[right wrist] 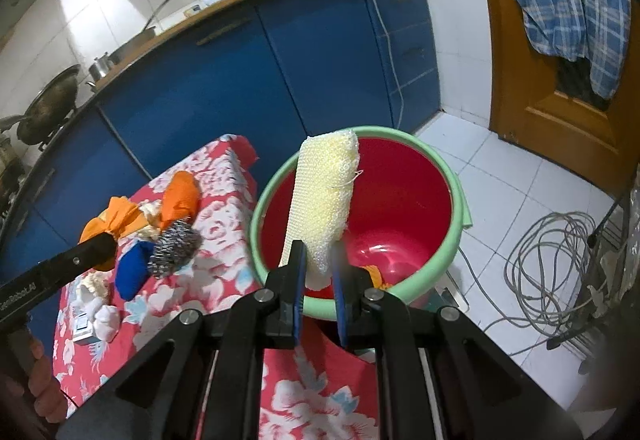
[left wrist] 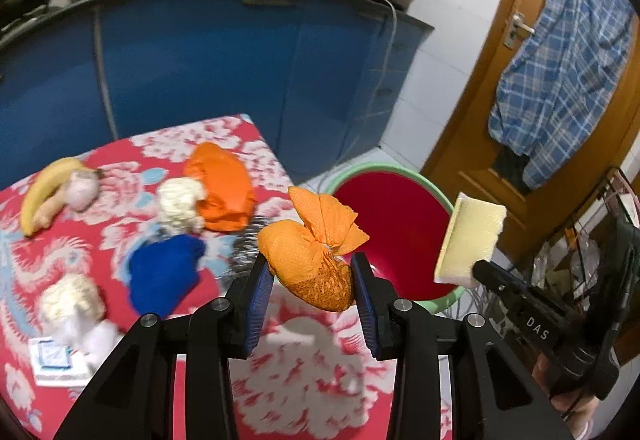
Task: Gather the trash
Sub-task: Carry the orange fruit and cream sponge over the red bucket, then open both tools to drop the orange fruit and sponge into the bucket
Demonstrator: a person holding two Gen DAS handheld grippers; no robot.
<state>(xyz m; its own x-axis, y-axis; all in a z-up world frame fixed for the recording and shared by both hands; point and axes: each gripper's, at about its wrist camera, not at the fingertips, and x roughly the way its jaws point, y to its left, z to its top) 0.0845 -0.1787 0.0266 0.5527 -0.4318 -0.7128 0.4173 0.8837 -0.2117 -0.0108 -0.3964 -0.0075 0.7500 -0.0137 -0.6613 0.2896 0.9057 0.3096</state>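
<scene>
My left gripper (left wrist: 312, 272) is shut on a crumpled orange napkin (left wrist: 316, 252), held over the table's right edge beside the red bucket with a green rim (left wrist: 376, 169). My right gripper (right wrist: 318, 264) is shut on a pale yellow sponge (right wrist: 326, 195), which stands upright over the bucket (right wrist: 456, 199). In the left wrist view the sponge (left wrist: 470, 238) and right gripper (left wrist: 480, 270) show at right. An orange scrap (right wrist: 378, 276) lies at the bucket's bottom. The left gripper (right wrist: 102, 246) with the napkin (right wrist: 114, 217) appears at left in the right wrist view.
On the red floral tablecloth (left wrist: 304, 372) lie an orange cloth (left wrist: 222, 185), a blue cloth (left wrist: 164, 272), white crumpled tissues (left wrist: 178, 201), a banana (left wrist: 44, 191), a steel scourer (right wrist: 174, 244) and a small packet (left wrist: 52, 358). A cable coil (right wrist: 556, 260) lies on the tiled floor.
</scene>
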